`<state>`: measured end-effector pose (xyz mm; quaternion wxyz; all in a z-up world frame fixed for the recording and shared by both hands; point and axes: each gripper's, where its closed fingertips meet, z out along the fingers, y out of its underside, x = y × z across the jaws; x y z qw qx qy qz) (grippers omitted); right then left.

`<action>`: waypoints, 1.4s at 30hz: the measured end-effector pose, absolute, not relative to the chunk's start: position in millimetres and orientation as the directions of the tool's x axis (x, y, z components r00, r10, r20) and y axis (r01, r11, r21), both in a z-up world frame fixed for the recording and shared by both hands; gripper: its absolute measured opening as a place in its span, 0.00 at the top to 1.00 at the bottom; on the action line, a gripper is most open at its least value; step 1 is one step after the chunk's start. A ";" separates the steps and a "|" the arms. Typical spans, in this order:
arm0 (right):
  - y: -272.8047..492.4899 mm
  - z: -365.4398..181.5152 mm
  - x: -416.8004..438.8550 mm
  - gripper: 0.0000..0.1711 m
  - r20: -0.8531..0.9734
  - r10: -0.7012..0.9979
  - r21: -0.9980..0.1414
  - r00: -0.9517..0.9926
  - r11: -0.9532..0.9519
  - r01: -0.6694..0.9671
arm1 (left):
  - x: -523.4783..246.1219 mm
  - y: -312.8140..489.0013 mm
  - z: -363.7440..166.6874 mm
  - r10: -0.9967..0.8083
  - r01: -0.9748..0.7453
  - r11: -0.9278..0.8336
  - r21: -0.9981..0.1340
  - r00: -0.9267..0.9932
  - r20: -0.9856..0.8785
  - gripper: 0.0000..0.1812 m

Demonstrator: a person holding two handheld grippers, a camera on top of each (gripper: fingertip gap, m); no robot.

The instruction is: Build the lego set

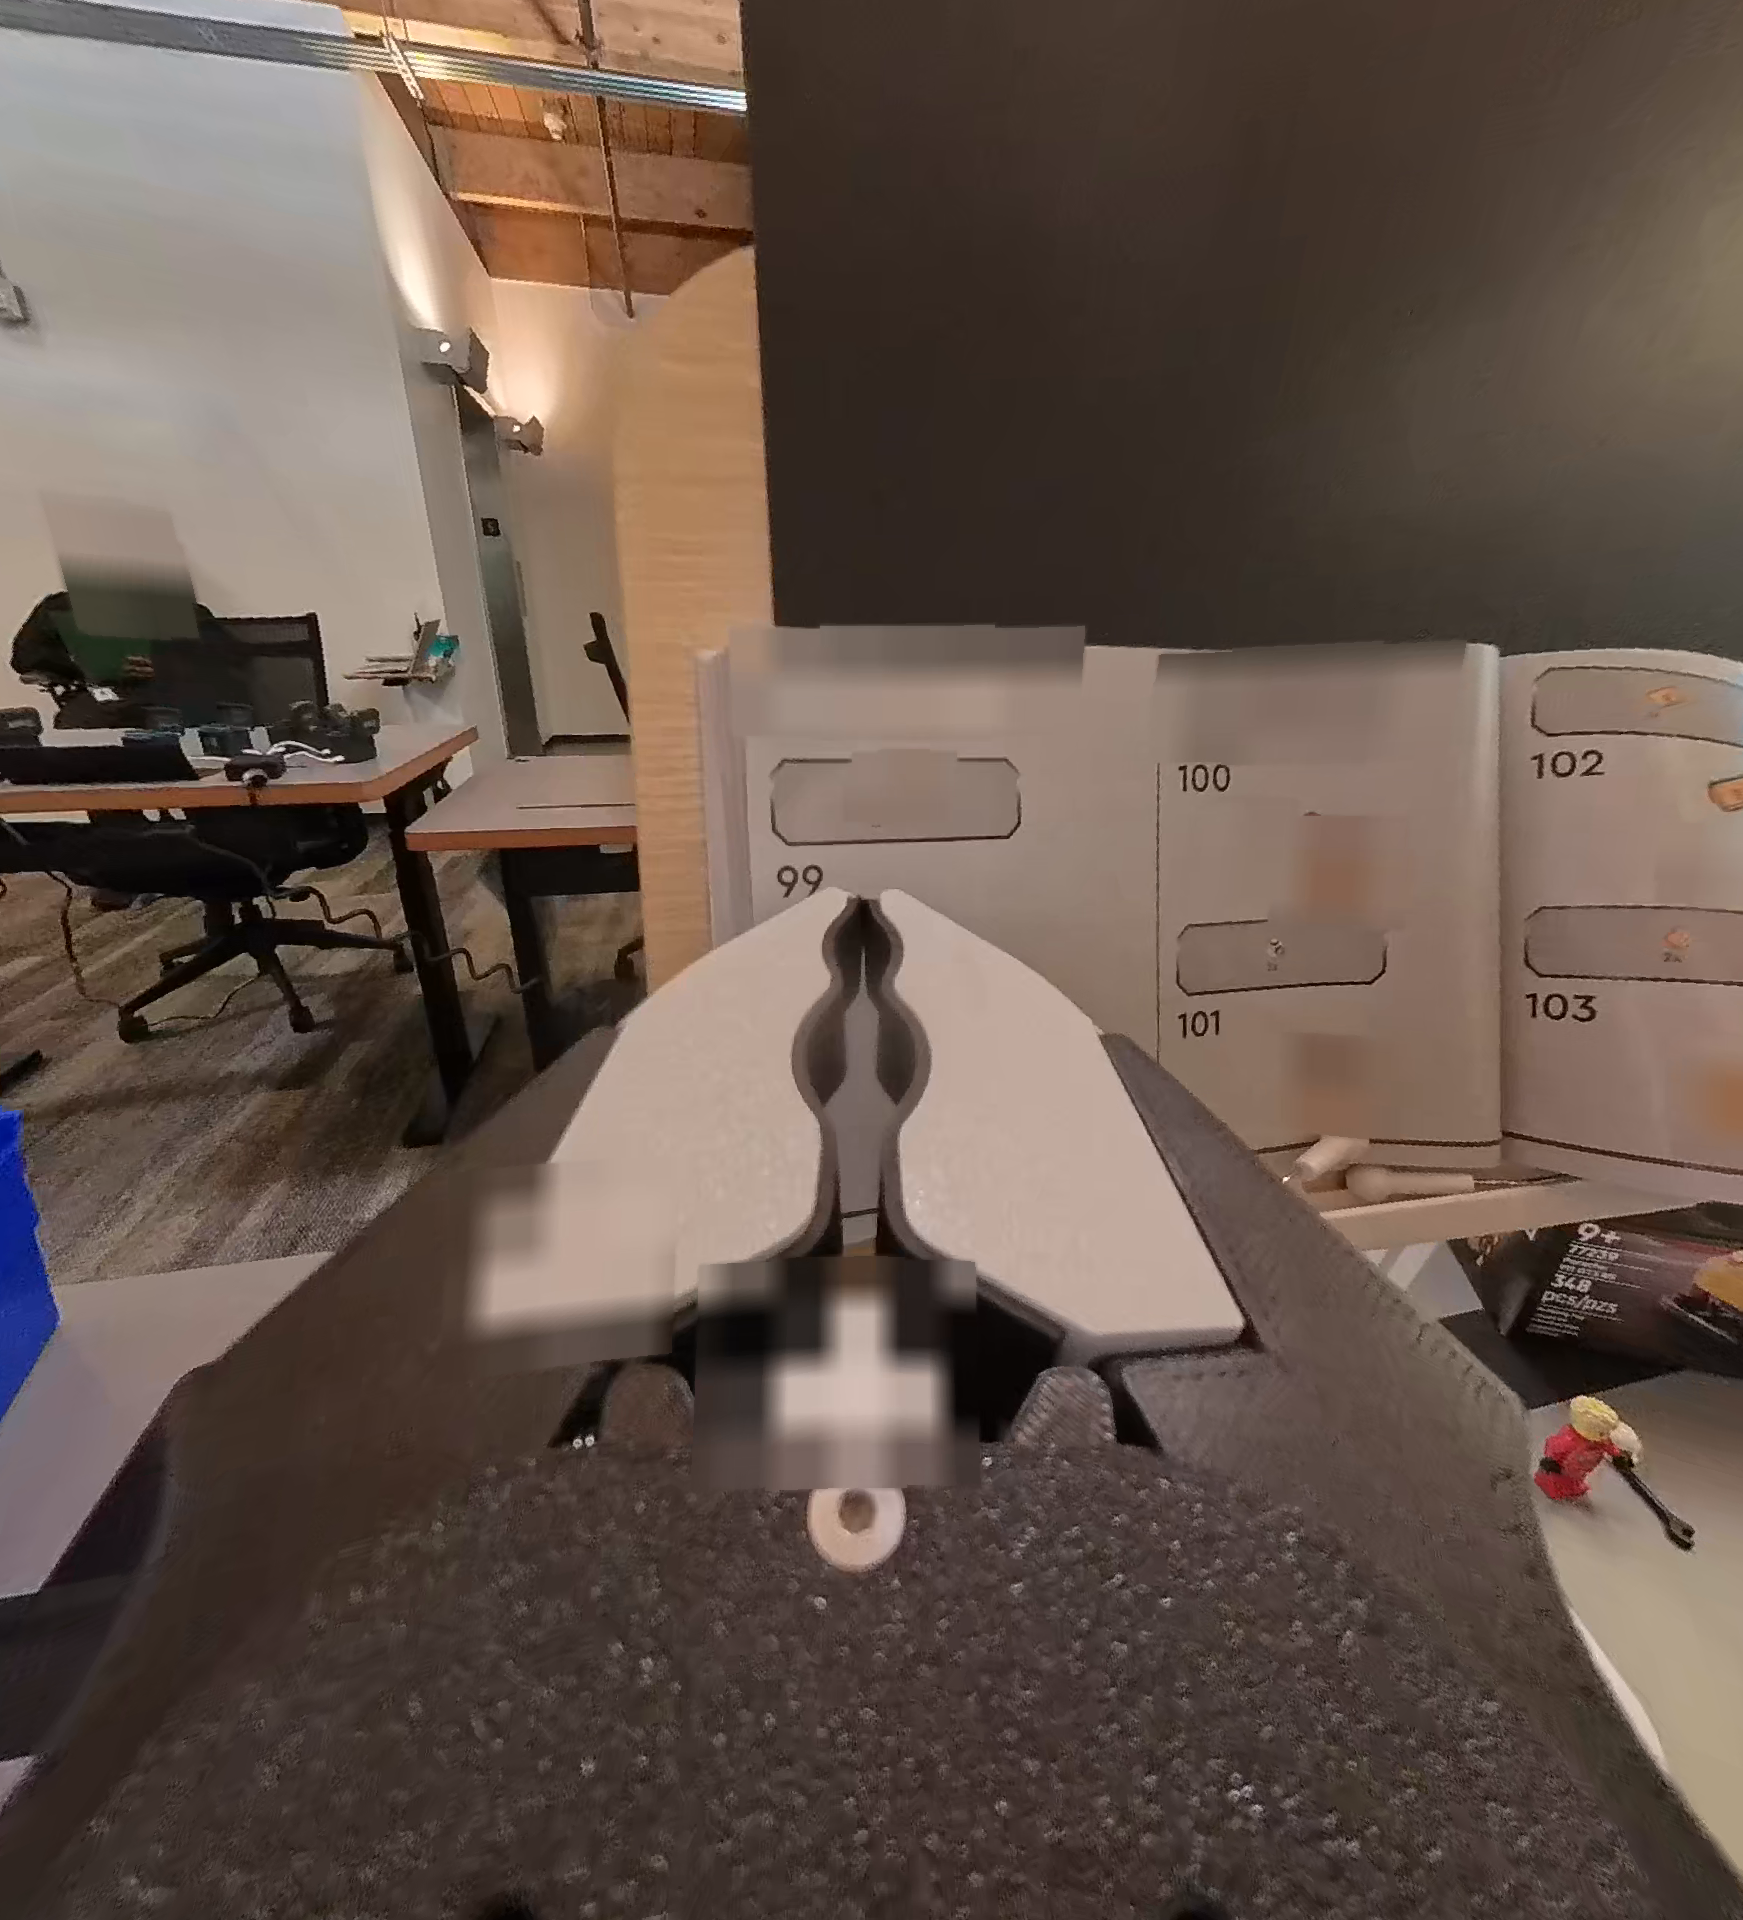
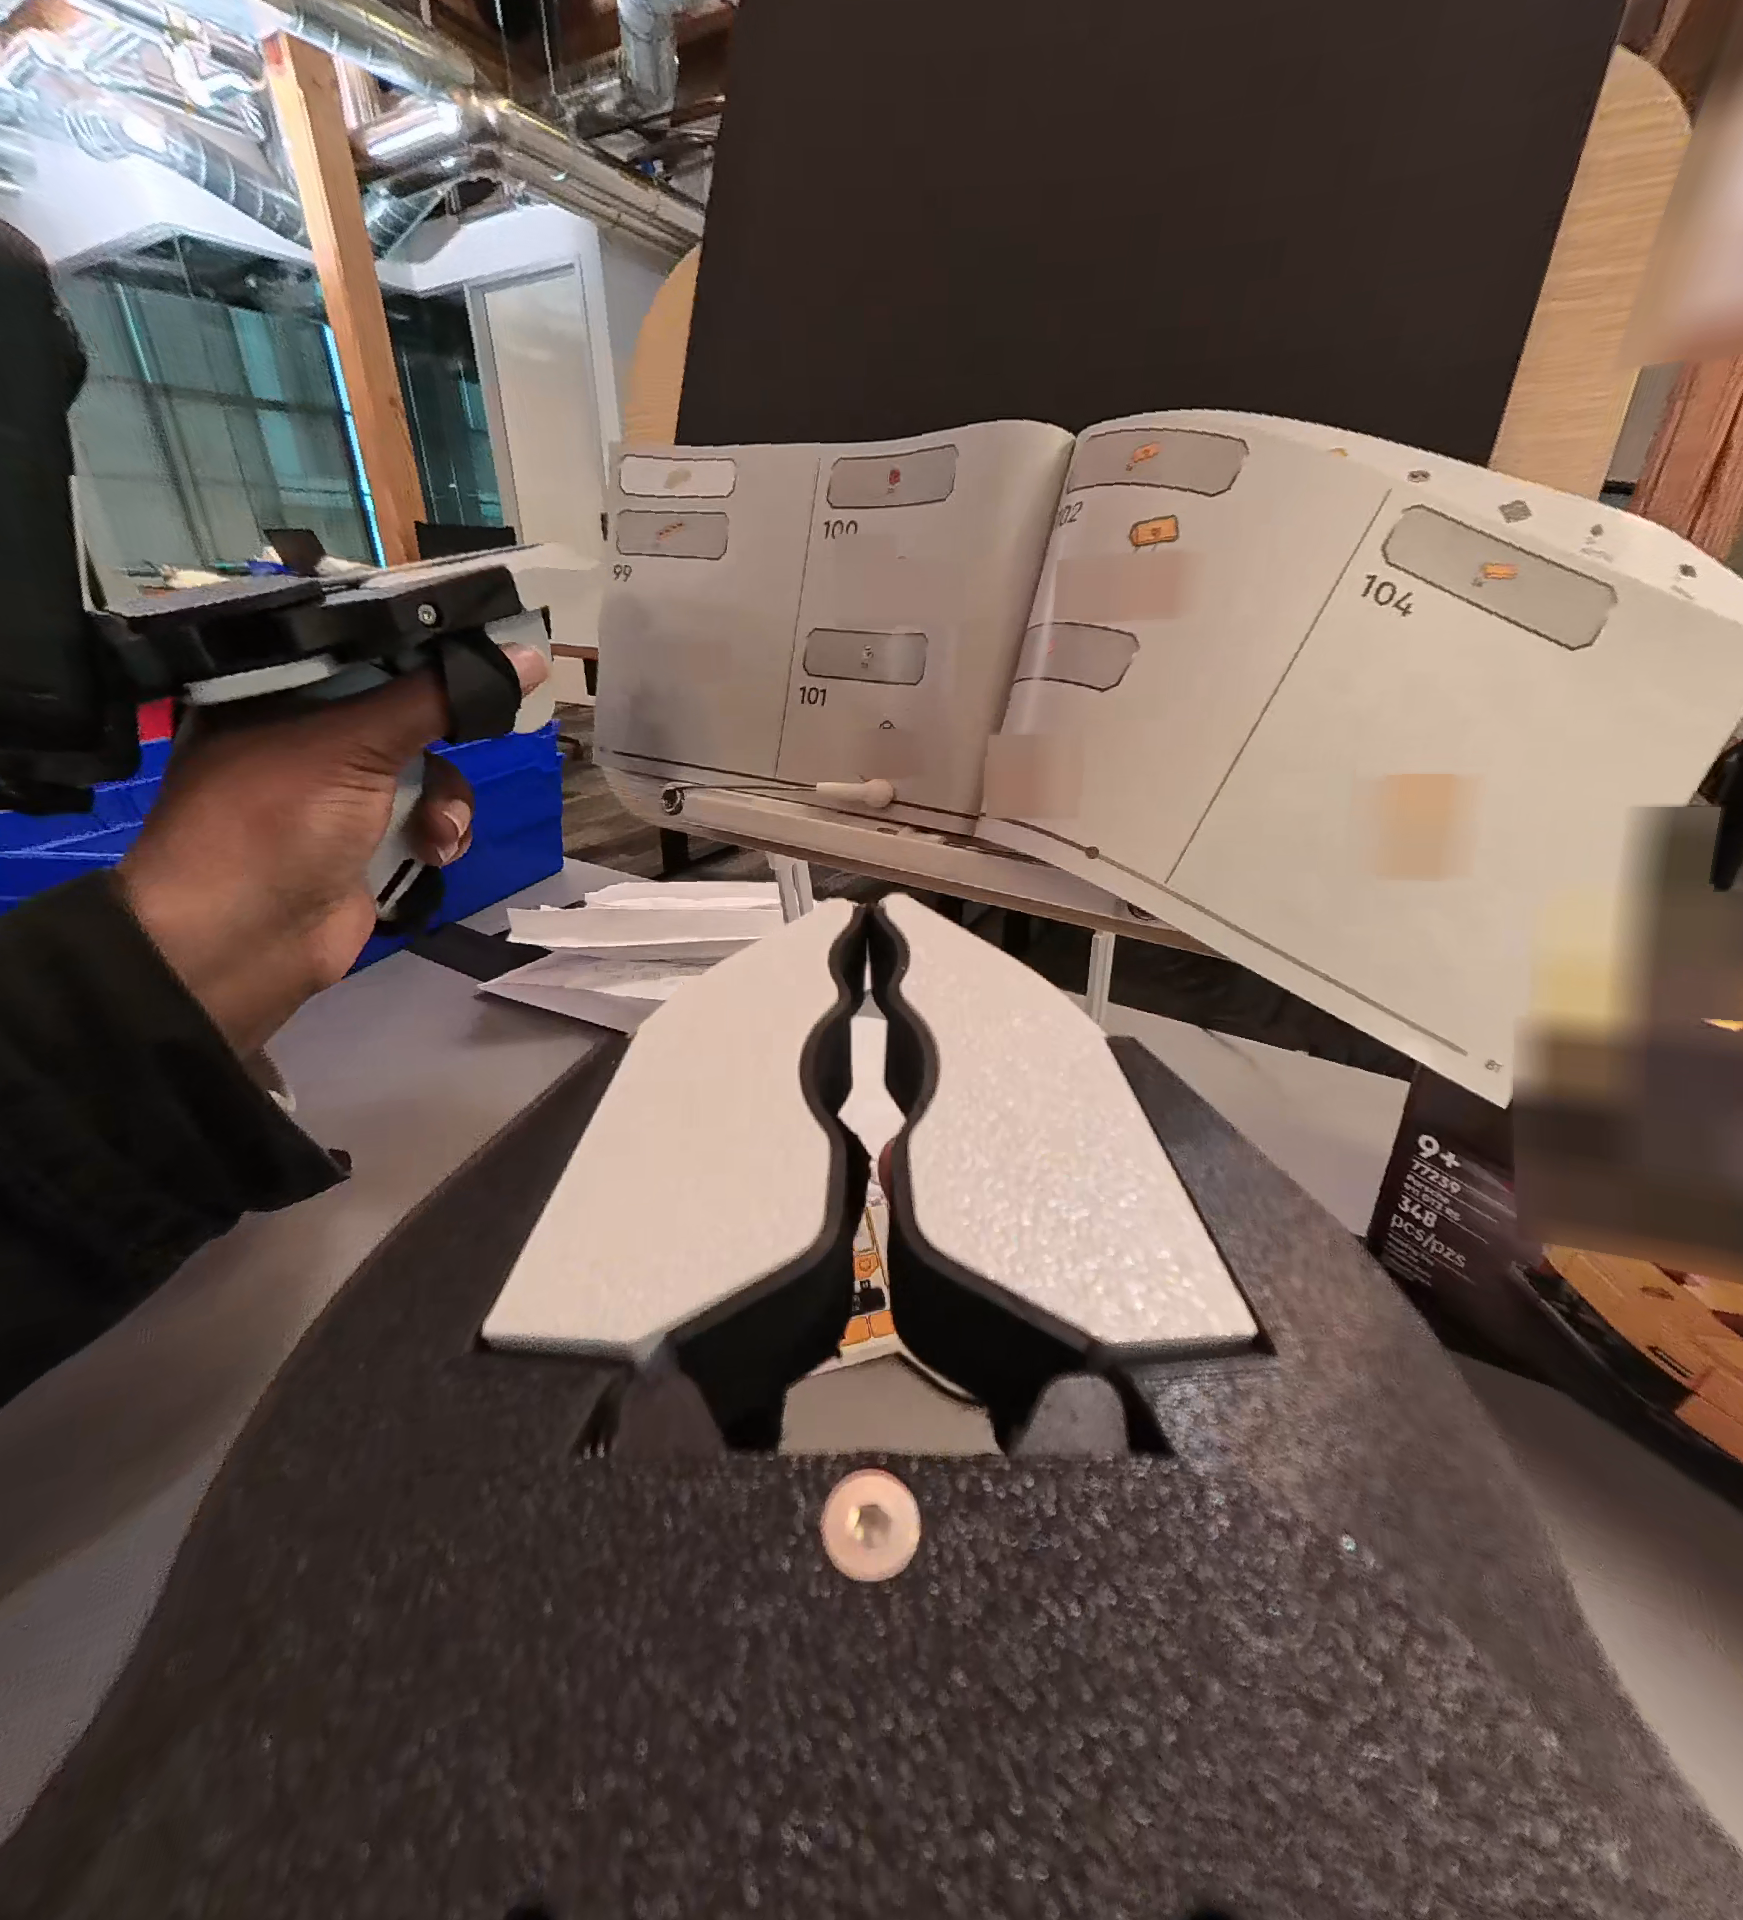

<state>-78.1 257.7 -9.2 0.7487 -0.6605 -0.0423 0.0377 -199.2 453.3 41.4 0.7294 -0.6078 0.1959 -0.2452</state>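
The lego set's instruction booklet (image 2: pixel 960 613) stands open on a slanted stand (image 2: pixel 846 831) at the far side of the tabletop (image 2: pixel 410 1060), propped up, I judge, so its pages can be read while both hands are busy. The set's dark box (image 2: pixel 1449 1236) lies just right of the stand, and a small red minifigure (image 1: pixel 1579 1449) with a black tool sits on the tabletop near it; no other loose bricks can be made out. The right hand-held gripper (image 2: pixel 869 914) has its fingertips pressed together on nothing, raised toward the booklet. The left hand-held gripper (image 1: pixel 865 902) is likewise closed and empty; in the right wrist view a hand (image 2: pixel 295 831) holds it up at the left, level with the pages. Both seem paused for reading. Blue bins (image 2: pixel 493 821) stand behind.
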 end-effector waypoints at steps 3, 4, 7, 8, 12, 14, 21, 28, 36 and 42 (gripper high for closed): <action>256.9 -9.1 -78.7 1.00 0.013 0.117 -0.992 0.993 0.124 -0.002 | -196.6 447.8 42.6 -0.604 0.107 0.150 -0.983 0.797 -0.005 1.00; 256.5 -8.8 -79.2 1.00 0.017 0.118 -0.992 0.993 0.125 0.002 | -195.7 446.4 42.6 -0.607 0.107 0.152 -0.983 0.795 -0.007 1.00; 256.0 -8.1 -80.7 1.00 0.033 0.121 -0.991 0.992 0.131 0.017 | -194.0 444.6 42.3 -0.611 0.103 0.153 -0.983 0.792 -0.012 1.00; 255.9 -8.1 -80.7 1.00 0.035 0.121 -0.991 0.992 0.132 0.019 | -193.7 444.2 42.3 -0.614 0.106 0.151 -0.983 0.789 -0.010 1.00; 257.3 -11.2 -80.8 0.99 0.031 0.128 -0.992 0.991 0.123 0.015 | -193.5 443.6 41.0 -0.618 0.104 0.151 -0.983 0.786 -0.012 1.00; 257.7 -12.4 -81.4 0.99 0.038 0.129 -0.992 0.991 0.121 0.022 | -193.1 443.1 40.3 -0.620 0.103 0.151 -0.983 0.784 -0.013 1.00; 260.4 -17.6 -79.4 0.99 0.045 0.115 -0.994 0.992 0.103 0.033 | -187.8 436.4 39.4 -0.634 0.089 0.151 -0.985 0.773 -0.027 1.00; 260.6 -17.6 -79.6 0.99 0.081 0.104 -0.992 0.991 0.110 0.069 | -183.2 432.7 33.4 -0.639 0.078 0.144 -0.986 0.768 -0.033 1.00; 260.8 -16.1 -76.2 0.99 0.083 0.101 -0.991 0.991 0.118 0.071 | -178.0 430.2 24.3 -0.628 0.051 0.157 -0.986 0.776 -0.060 1.00; 258.7 -11.4 -74.5 0.99 0.078 0.097 -0.989 0.992 0.131 0.065 | -174.2 424.7 22.6 -0.632 0.035 0.171 -0.985 0.771 -0.082 1.00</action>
